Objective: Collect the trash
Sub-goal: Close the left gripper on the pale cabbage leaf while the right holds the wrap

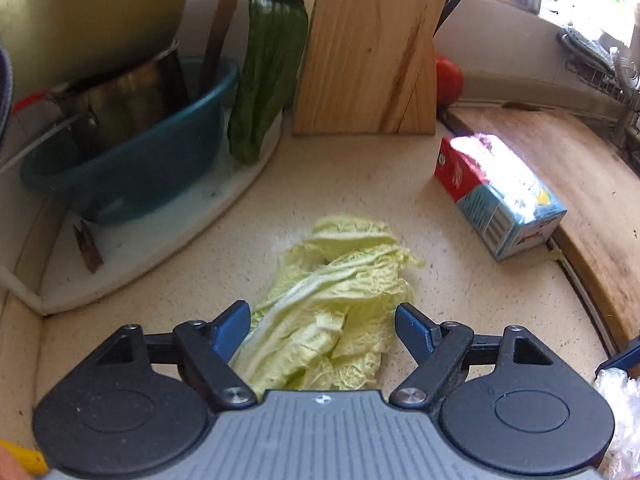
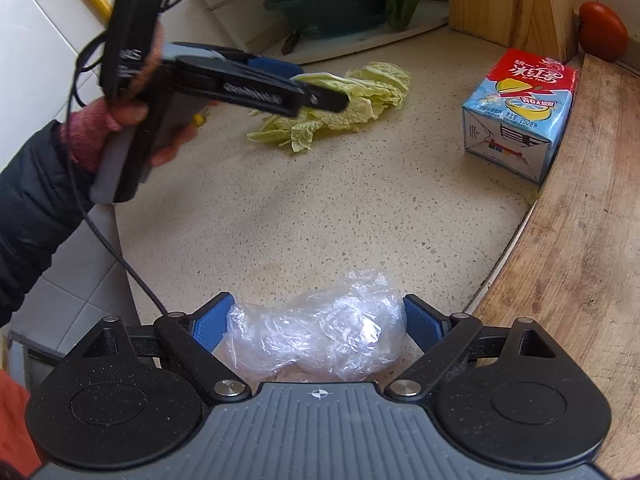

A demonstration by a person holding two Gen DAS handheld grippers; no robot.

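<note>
Left gripper [image 1: 322, 330] is spread wide over the cabbage leaves [image 1: 332, 304], which lie flat on the speckled surface [image 1: 360, 176]; its blue pads straddle the near end of the leaves, not pressing them. Right gripper [image 2: 318, 326] is also spread, with a crumpled clear plastic bag [image 2: 320, 340] between its pads; whether the pads grip it I cannot tell. In the right wrist view, the drink carton [image 2: 520, 116] stands at 2 o'clock from the bag, against a wooden board [image 2: 580, 220], and the leaves lie at 12 o'clock.
</note>
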